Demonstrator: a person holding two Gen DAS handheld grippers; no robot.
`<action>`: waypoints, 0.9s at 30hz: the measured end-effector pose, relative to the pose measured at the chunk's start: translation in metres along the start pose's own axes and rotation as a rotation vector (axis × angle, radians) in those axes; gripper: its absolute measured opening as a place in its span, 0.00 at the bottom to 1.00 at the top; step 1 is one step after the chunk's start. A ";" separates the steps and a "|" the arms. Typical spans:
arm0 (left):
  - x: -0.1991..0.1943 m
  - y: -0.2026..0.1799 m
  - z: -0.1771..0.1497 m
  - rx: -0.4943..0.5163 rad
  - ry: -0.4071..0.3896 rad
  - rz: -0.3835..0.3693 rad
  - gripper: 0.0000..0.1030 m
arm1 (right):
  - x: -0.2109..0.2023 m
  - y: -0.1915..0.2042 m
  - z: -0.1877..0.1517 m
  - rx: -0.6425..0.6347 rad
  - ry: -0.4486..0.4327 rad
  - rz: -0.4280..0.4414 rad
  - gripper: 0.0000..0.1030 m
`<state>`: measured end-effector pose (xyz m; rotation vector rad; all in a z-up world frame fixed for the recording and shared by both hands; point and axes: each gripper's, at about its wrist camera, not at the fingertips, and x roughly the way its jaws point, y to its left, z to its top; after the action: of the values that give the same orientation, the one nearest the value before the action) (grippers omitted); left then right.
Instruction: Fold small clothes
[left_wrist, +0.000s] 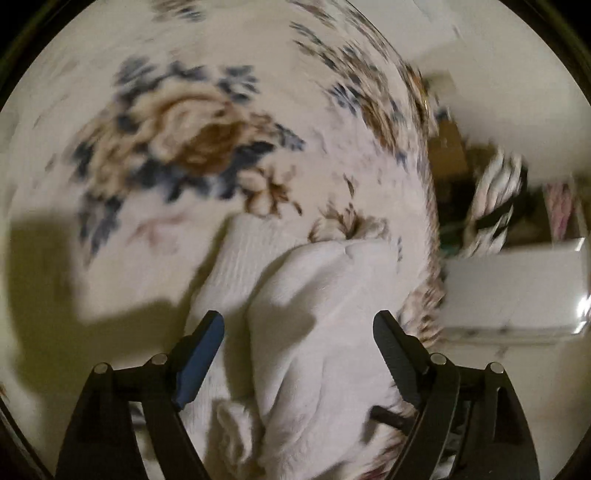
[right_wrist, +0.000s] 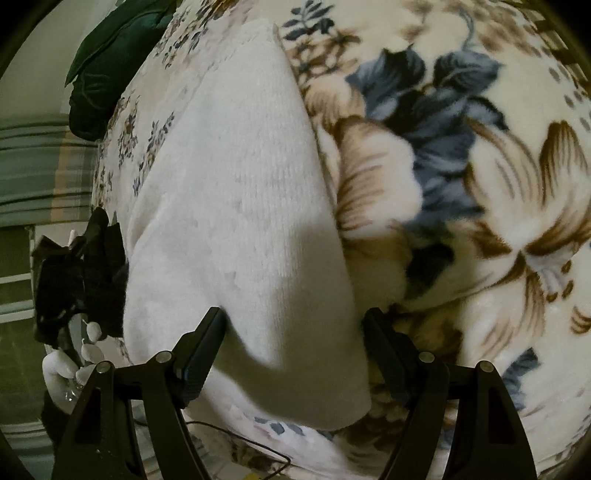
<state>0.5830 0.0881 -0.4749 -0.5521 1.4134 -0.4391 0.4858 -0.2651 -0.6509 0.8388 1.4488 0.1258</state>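
White knit garment (right_wrist: 236, 206) lies on the floral blanket (right_wrist: 480, 184), near its edge; partly folded, with one layer lapped over another in the left view. Right gripper (right_wrist: 293, 325) has its fingers wide, straddling the garment's near end and gripping nothing. Left gripper (left_wrist: 297, 328) is also wide, over a bunched fold (left_wrist: 314, 314); that view is motion-blurred. Judgement: between folds, at the regrasp. Next: close on one corner or edge each, lift, carry across, lay flat. Risk: pinching the blanket too.
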 end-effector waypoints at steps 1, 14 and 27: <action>0.012 -0.009 0.005 0.045 0.018 0.053 0.80 | 0.000 -0.001 0.000 0.005 0.002 0.004 0.77; -0.045 -0.008 -0.083 0.021 -0.067 0.199 0.80 | -0.025 -0.020 -0.036 0.132 0.046 0.068 0.77; -0.030 0.040 -0.167 -0.378 -0.074 0.063 0.80 | 0.040 -0.029 -0.079 0.574 0.005 0.413 0.19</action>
<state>0.4125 0.1213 -0.4861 -0.8178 1.4458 -0.0974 0.4094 -0.2300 -0.6918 1.6050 1.3120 0.0188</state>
